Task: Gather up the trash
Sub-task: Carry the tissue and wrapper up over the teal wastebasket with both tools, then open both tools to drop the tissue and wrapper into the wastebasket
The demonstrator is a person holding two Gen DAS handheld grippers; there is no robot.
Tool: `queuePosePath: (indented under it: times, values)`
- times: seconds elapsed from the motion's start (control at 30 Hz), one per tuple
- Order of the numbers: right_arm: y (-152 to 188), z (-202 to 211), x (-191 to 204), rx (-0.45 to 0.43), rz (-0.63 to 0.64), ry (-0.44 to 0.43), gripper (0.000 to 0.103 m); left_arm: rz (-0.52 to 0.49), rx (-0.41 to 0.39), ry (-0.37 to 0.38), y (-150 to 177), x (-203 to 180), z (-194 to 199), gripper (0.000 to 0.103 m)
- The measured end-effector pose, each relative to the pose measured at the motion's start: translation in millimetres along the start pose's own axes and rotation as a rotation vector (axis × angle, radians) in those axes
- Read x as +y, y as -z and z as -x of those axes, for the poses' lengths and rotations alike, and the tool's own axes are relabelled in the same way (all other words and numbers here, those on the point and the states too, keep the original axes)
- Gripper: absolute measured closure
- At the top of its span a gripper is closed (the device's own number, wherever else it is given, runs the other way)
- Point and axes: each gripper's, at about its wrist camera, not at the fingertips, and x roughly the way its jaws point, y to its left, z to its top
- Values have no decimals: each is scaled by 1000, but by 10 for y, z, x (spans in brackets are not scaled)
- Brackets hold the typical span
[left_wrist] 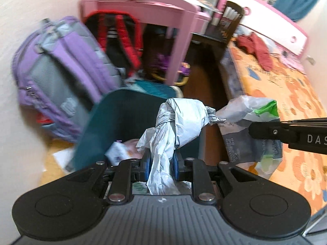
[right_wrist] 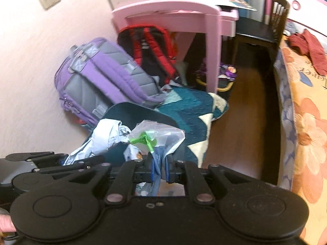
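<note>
The left gripper [left_wrist: 162, 163] is clamped on the tail of a grey bag [left_wrist: 179, 120], its blue pads pinching the crumpled plastic at lower centre of the left view, with the knotted bulk of the bag standing just above the fingertips. The right gripper [right_wrist: 159, 169] has its fingers pressed together on the neck of a clear bag [right_wrist: 157, 134] with a green tie, low and central in the right view; the same bag shows at the right of the left view, hanging beside the grey one and touching it. Both bags sit over a dark teal bin [left_wrist: 114, 118] in the lower middle of each frame, and some paper scraps can be seen down inside it. So two pieces of trash are already in hand and look lifted above the bin's mouth; whether they are being taken out of it or are about to be dropped in, the pictures do not settle. Around it the room looks far from tidy: a purple backpack [right_wrist: 98, 77] and a red backpack [right_wrist: 151, 47] lean at left under a pink desk [right_wrist: 175, 12], and a quilt [right_wrist: 194, 110] lies on the floor. No other obvious loose trash is clear through the blur.
</note>
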Motion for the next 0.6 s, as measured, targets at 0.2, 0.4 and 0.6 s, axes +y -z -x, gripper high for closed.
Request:
queuePosePath:
  times: [0.2,0.4,0.6]
  values:
    - [-71,-476,300,61,25,9,95,49,47,-69,-78,482,-151,83]
    - [-52,-901,436,124,37,38,95,45,153,-90,-99,707,-492,83]
    - [22,-1126,413,163,20,72,94,27,215,-71,-46,705,-737,83]
